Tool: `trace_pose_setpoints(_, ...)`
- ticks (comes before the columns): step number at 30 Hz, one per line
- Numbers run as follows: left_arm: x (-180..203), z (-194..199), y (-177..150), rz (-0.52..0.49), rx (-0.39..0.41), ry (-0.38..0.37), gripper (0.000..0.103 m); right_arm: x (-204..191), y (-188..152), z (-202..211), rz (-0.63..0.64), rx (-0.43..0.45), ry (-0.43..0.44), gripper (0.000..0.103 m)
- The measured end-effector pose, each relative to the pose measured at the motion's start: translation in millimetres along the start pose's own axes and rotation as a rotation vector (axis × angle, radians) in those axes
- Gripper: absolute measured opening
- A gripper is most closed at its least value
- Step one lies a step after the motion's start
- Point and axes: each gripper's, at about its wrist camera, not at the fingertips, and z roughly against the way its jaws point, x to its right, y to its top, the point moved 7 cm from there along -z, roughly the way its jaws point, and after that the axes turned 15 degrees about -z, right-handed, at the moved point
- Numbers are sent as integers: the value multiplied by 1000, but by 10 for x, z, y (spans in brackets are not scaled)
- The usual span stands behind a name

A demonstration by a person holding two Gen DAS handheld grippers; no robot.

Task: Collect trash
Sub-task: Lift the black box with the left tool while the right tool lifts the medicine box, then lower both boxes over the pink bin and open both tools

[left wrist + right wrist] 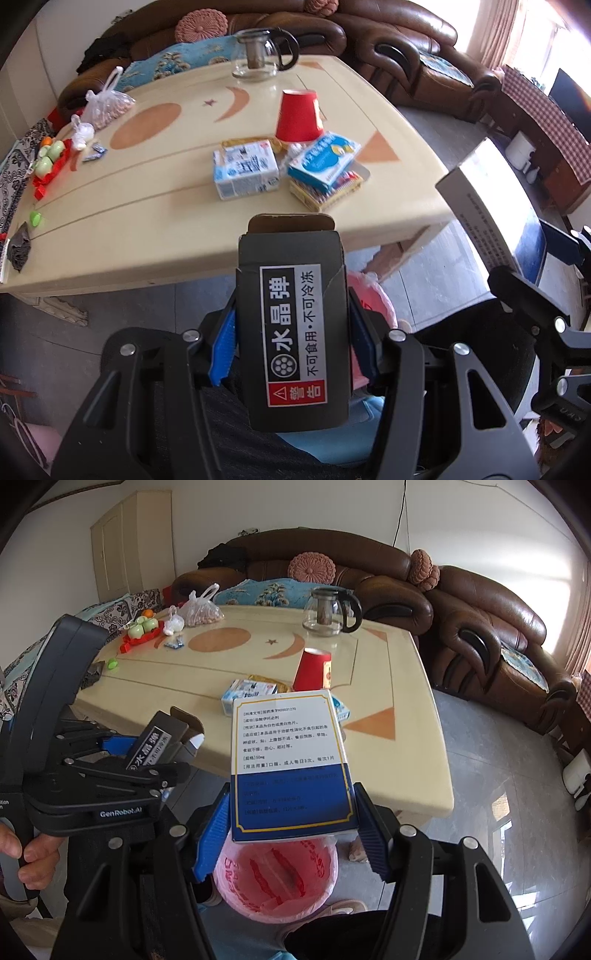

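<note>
My left gripper [291, 343] is shut on a black carton with Chinese warning text [291, 332], held off the table's front edge; the carton also shows in the right wrist view [155, 751]. My right gripper [291, 834] is shut on a white and blue medicine box [290, 760], held above a bin lined with a pink bag [275, 878]. The box also shows in the left wrist view [491, 206]. On the cream table [147, 206] lie a white and blue carton [245, 171], a blue packet on a yellow one [325, 166] and an upturned red paper cup [299, 116].
A glass teapot [258, 55] stands at the table's far edge. Plastic bags [105, 103], a red fruit tray [50, 158], a green cap [35, 218] and a dark wrapper [20, 247] lie at the left. Brown leather sofas [480, 627] stand behind the table.
</note>
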Motion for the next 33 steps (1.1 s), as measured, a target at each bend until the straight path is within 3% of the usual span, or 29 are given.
trace_pose_setpoints(6, 136, -164, -95, 1, -28, -59, 53, 51, -194, -127, -14, -37, -7, 61)
trace_pose_setpoints(15, 257, -464, -201, -17, -67, -73, 53, 174, -375, -342, -29, -84, -28, 62)
trace_pose_setpoints(33, 453, -1347, -466, -45, -233, -143, 53, 490, -851, -1162, -80, -243, -76, 62)
